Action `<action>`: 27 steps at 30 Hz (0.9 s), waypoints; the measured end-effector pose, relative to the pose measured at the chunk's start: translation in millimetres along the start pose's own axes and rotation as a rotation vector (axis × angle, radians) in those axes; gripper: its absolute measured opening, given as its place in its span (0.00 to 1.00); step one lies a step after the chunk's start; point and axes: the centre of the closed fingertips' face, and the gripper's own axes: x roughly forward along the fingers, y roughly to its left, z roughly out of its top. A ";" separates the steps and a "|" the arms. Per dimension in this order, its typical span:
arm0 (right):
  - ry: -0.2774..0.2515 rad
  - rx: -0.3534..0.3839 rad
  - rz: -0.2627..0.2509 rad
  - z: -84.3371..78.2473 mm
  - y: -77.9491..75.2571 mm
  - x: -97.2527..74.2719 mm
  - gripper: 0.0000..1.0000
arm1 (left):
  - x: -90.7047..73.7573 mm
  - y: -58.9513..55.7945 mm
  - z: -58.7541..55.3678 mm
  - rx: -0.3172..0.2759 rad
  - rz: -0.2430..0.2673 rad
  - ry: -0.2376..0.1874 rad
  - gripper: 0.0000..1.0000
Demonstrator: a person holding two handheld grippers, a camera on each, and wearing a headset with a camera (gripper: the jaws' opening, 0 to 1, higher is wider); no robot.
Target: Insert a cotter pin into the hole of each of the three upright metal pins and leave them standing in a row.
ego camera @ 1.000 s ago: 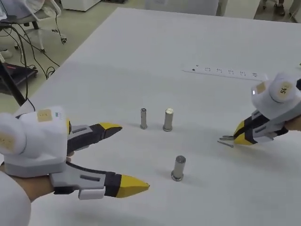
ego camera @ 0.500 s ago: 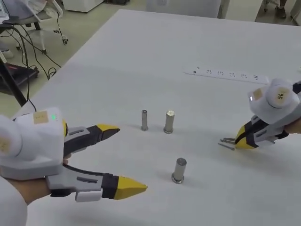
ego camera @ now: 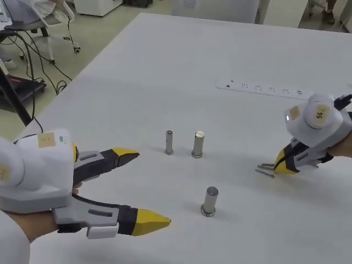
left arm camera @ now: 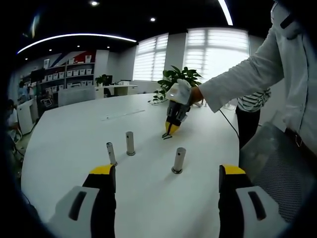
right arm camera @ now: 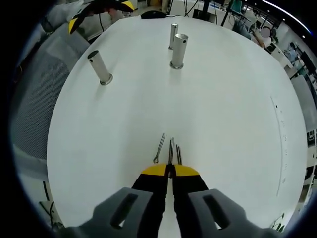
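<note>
"Just ahead of my right fingers (right arm camera: 156,172), pinched shut, lay three cotter pins (right arm camera: 171,148); grip unclear. My left fingers (left arm camera: 103,171) gaped empty, metal pins (left arm camera: 130,144) beyond."

"Risk?"

"Lifting two cotter pins together, since they lay side by side."

Power strip (ego camera: 264,87) on table (ego camera: 165,71); perhaps chair (ego camera: 41,25) beyond.

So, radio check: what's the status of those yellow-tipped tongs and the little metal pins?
Left tongs open, short of the metal pins. Right tongs shut, tips at the cotter pins. Metal pins upright, unpinned. Nothing in the way.
</note>
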 end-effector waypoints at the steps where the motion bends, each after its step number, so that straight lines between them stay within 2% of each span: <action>1: 0.002 -0.008 -0.002 -0.1 0.4 -0.1 0.04 | -0.1 0.0 0.1 -0.001 0.000 0.000 0.86; 14: -0.007 -0.024 -0.022 2.1 -1.5 -9.9 0.03 | 0.0 -1.1 5.1 0.006 -0.007 -0.006 0.84; 27: 0.004 -0.043 -0.060 13.1 7.3 -43.1 0.03 | 5.3 -9.1 22.8 0.011 -0.019 -0.039 0.83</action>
